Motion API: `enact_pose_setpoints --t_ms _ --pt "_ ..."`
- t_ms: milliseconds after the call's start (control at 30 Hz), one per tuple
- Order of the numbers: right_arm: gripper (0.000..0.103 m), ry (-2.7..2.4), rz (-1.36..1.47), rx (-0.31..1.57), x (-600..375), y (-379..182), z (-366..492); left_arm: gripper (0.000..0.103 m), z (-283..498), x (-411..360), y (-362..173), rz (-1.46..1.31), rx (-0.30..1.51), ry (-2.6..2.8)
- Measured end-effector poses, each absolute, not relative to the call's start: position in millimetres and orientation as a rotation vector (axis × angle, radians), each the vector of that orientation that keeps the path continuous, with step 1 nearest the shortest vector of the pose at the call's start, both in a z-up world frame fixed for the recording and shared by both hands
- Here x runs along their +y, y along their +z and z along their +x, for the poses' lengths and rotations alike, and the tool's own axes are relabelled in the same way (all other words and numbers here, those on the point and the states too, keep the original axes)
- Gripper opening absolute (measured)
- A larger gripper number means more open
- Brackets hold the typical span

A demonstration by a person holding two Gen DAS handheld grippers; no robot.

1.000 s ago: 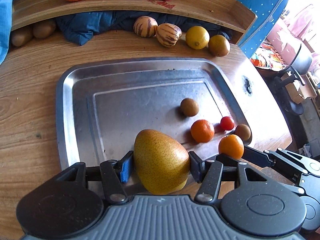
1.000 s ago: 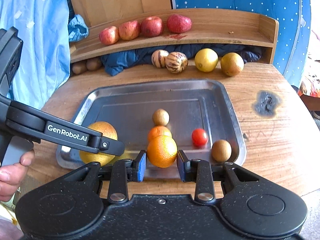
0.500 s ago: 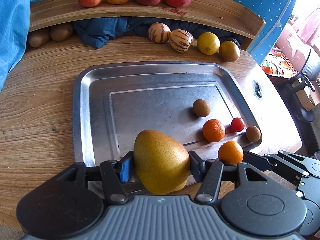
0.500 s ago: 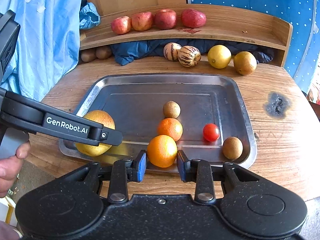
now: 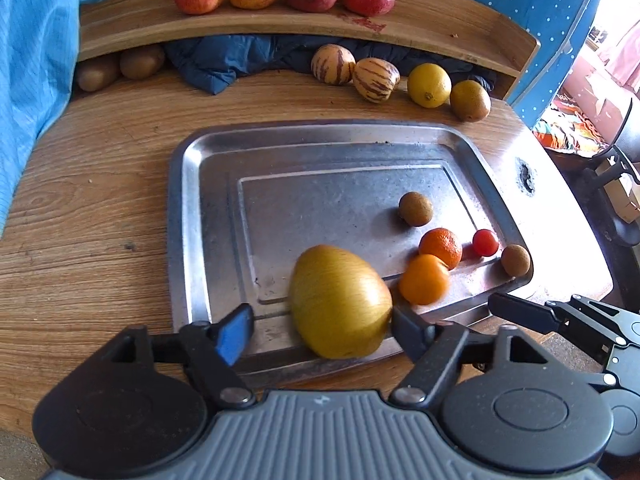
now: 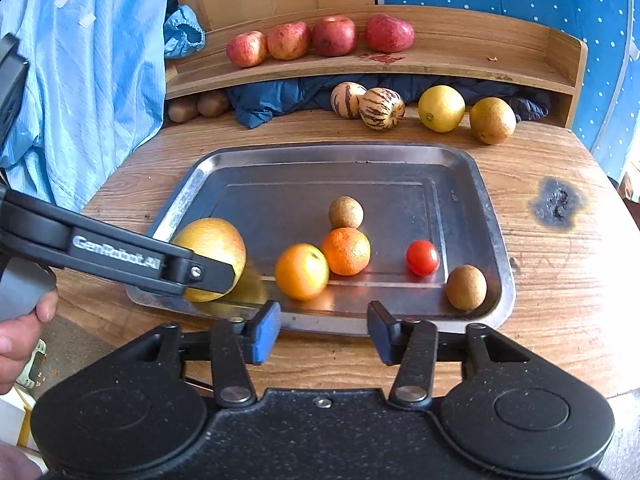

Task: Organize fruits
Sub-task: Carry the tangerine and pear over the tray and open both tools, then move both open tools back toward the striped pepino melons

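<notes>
My left gripper (image 5: 322,334) is open over the near edge of the steel tray (image 5: 180,220). A yellow pear (image 5: 340,300), blurred by motion, sits loose between its fingers and close to the right one. My right gripper (image 6: 324,332) is open too, just short of the tray's front rim (image 6: 400,322). An orange (image 6: 302,271) rests on the tray ahead of it, beside a second orange (image 6: 346,251). In the right wrist view the left gripper's arm (image 6: 120,256) partly covers the pear (image 6: 212,248).
A cherry tomato (image 6: 423,257) and two small brown fruits (image 6: 346,212) (image 6: 466,287) also lie on the tray. Behind it are striped melons (image 6: 382,109), a lemon (image 6: 441,109), a blue cloth (image 6: 280,98) and a shelf with apples (image 6: 334,35). A hand (image 6: 24,328) grips the left tool.
Both grippers have opened. The left has let go of the pear and the right has let go of the orange, which now lies on the tray. Both views have drawn back slightly.
</notes>
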State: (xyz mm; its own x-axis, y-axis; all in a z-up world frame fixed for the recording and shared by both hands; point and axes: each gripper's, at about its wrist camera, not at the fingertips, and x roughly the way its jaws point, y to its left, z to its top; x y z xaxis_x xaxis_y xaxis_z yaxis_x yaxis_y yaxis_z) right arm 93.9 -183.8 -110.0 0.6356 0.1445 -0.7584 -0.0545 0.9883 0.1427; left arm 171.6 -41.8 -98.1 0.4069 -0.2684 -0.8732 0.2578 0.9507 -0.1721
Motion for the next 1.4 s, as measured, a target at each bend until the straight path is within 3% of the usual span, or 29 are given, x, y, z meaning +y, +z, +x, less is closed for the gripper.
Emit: enact_pose_setpoints --t_ms 133,300,400,933,1400 --pt "0.066 0.109 0.115 0.880 -185.6 -106.1 92.6 0.092 168.6 -33.7 -91.9 -0.013 1.097 -0.320" --pt "0.090 0.115 0.087 0.913 -182.5 -101.0 96.0 0.100 164.6 -25.3 -85.9 0.027 1.096 -0.296" --pt "0.095 0.115 0.061 0.933 -180.1 -97.2 98.7 0.102 162.1 -19.5 -83.6 0.050 1.105 -0.278" --pt "0.102 0.054 0.097 0.945 -195.5 -83.1 147.1 0.102 198.5 15.7 -73.8 0.053 1.132 -0.139" --pt "0.102 -0.037 0.141 0.859 -219.7 -76.3 216.2 0.102 297.3 -11.9 -66.4 0.122 1.097 -0.212"
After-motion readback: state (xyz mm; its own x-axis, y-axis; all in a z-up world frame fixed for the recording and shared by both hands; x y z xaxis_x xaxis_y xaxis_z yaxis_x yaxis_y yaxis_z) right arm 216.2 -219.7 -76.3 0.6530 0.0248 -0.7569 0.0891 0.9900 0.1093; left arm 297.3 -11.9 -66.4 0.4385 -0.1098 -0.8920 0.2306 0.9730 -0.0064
